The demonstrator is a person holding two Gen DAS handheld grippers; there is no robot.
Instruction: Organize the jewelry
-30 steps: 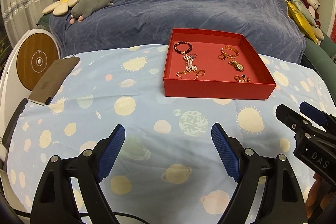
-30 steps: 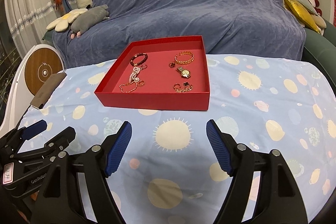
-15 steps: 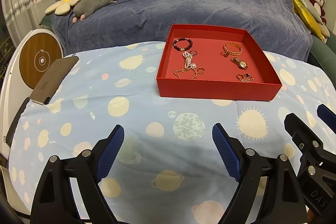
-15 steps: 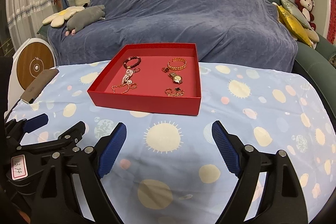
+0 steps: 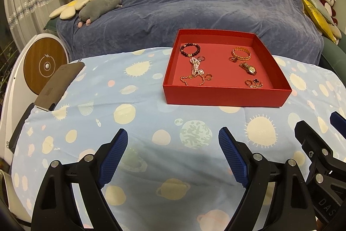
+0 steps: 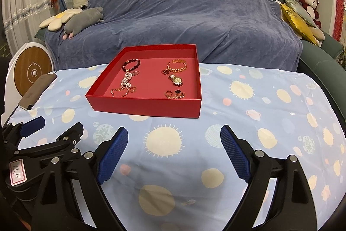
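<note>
Looks near done: all jewelry I can see sits inside the red box (image 5: pixel 227 96) at the far middle of the counter (image 5: pixel 140 122), my left claw (image 5: pixel 173 157) and right claw (image 6: pixel 174 155) both spread apart, empty, well short of it.

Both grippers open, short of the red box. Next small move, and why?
Probably ease the right gripper forward over the near wall of the red box toward the gold watch. Both it and the left gripper are open, hold nothing and hover above the tablecloth, short of the box. The watch lies apart from the other pieces, so it looks the cleanest first grasp.
</note>
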